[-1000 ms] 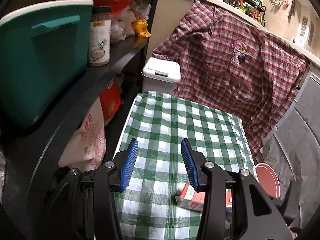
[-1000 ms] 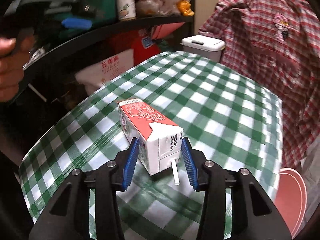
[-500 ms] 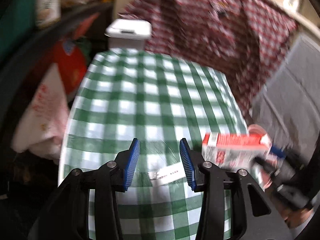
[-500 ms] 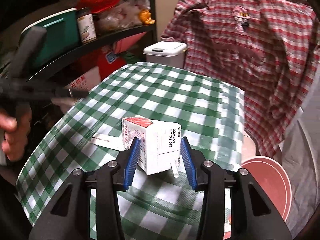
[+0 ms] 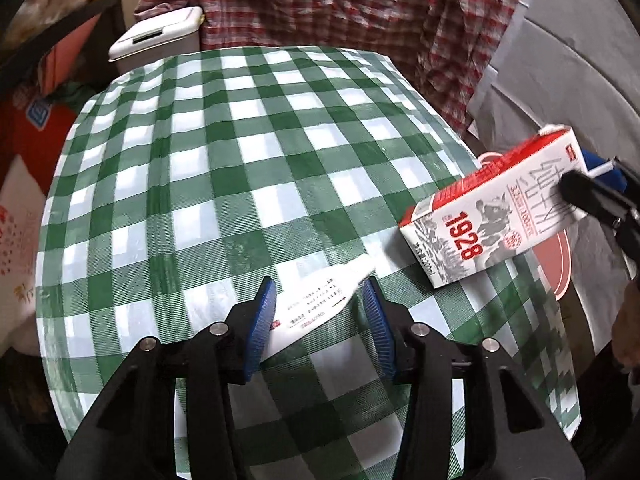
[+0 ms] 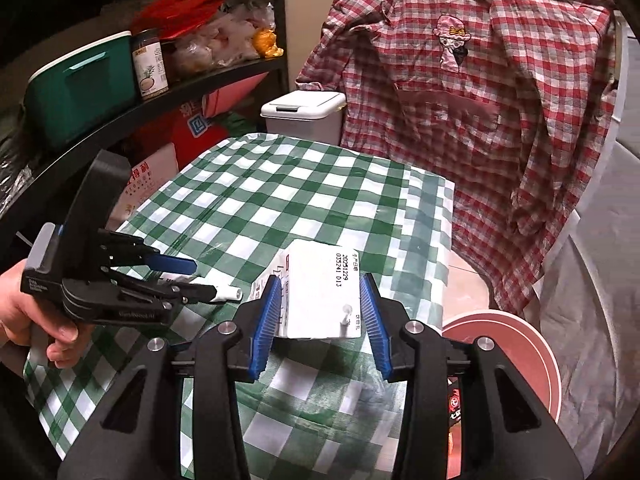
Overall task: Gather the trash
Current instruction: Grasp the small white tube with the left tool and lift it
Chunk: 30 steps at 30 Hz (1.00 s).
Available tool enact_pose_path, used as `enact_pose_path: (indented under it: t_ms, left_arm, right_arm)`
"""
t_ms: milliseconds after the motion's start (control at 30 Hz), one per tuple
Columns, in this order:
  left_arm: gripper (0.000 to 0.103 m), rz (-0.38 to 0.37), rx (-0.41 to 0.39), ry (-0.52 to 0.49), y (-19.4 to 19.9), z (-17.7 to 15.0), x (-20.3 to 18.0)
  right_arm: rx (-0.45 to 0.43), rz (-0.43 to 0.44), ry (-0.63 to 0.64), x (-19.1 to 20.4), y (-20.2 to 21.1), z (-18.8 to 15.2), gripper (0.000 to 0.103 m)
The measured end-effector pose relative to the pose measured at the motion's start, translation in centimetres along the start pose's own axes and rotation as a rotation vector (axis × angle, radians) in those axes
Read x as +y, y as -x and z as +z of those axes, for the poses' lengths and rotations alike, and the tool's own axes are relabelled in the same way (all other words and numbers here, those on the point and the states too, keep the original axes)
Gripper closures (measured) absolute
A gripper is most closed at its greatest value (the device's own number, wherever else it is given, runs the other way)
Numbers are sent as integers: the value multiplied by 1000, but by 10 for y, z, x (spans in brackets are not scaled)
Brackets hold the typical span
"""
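Observation:
My right gripper [image 6: 320, 304] is shut on a red and white milk carton [image 6: 320, 288] and holds it lifted above the green checked table [image 6: 288, 196]. The carton also shows in the left wrist view [image 5: 492, 208] at the table's right edge, with the right gripper's fingers [image 5: 592, 196] on its far end. My left gripper [image 5: 320, 300] is open and straddles a white paper wrapper [image 5: 316, 304] that lies flat on the table [image 5: 224, 152]. The left gripper shows in the right wrist view [image 6: 180, 276] just over the wrapper [image 6: 226, 293].
A white lidded bin [image 6: 302, 118] stands beyond the table's far end. A round pink bin [image 6: 508, 344] sits on the floor by the right edge. A black shelf [image 6: 160, 92] with a teal box and jars runs along the left. A plaid shirt [image 6: 460, 80] hangs behind.
My right gripper has lifted the carton off the table and carried it right. My left gripper has swung down from the shelf side and come to the paper wrapper.

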<state>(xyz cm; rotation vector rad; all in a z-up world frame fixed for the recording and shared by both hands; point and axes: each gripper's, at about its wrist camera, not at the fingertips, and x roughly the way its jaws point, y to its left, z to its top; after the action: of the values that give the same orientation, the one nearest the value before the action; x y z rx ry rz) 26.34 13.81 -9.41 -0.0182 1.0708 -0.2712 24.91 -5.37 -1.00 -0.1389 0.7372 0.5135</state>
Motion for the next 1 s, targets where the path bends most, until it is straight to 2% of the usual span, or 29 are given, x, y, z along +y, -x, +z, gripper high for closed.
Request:
enact_pose_path:
  t_ms: [200,300,400,567,733,1000]
  left_arm:
    - [56,45,10,-57,-8,-2,-12]
    - [56,53,9,-51,-9,0,-15]
    - [65,90,9,-56,-11,1,-15]
    - [86,79,0,-16,-9,5,-9]
    - [90,70,-19,21,-4,7,-2]
    - [90,93,-39,53,2,8,4]
  right_arm:
    - [-3,-10,-6,-4,2,0,62]
    - [-4,-15,-6,-4,2,0,62]
    - [-5,-19,-6,-4,2,0,62]
    - [-7,-27,-7,-6,5,-1,62]
    - [-9,-31,-6,-6,8,-2,62]
    - [-20,-31,-11,-9,14,0,62]
